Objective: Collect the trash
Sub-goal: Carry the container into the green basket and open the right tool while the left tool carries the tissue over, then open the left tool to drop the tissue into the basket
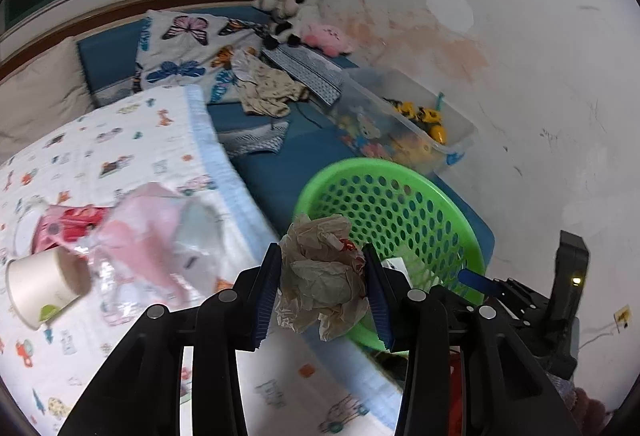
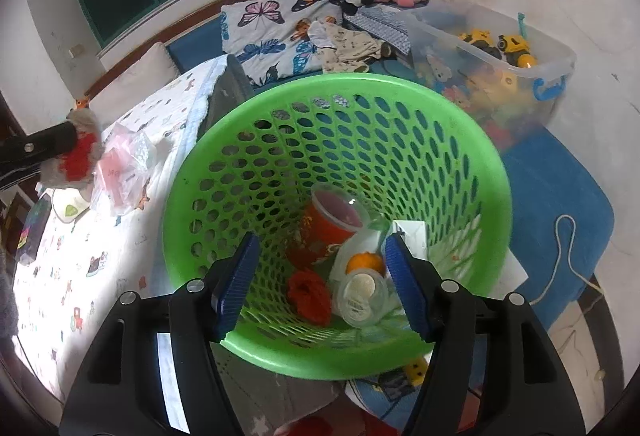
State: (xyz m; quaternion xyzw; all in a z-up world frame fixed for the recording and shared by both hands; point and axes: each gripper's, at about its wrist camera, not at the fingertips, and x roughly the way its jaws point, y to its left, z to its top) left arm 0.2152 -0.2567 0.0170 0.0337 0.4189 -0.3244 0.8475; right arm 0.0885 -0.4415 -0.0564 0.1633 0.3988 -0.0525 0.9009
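Left wrist view: your left tool (image 1: 323,278) was clenched on a crumpled wad of brownish paper (image 1: 320,276), blue pads pressing it from both sides. The wad hung at the near rim of the green basket (image 1: 416,175), which stood on the bed's blue mattress (image 1: 276,171). To the left, on the printed blanket (image 1: 120,155), lay a paper cup (image 1: 44,286) on its side, just beside a pink plastic bag (image 1: 148,236). A clear toy bin (image 1: 408,119) sat against the wall behind the basket.

Right wrist view: your right tool (image 2: 320,276) was released, its jaws spread wide with nothing between them, poised over the green basket's (image 2: 280,91) mouth. Inside lay a red cup (image 2: 332,220), an orange piece (image 2: 364,262), a clear round container (image 2: 362,300), a red crumpled scrap (image 2: 308,296) and white paper (image 2: 412,236). At the far left your left tool (image 2: 76,143) showed with its wad (image 2: 80,155), near the pink bag (image 2: 124,171).
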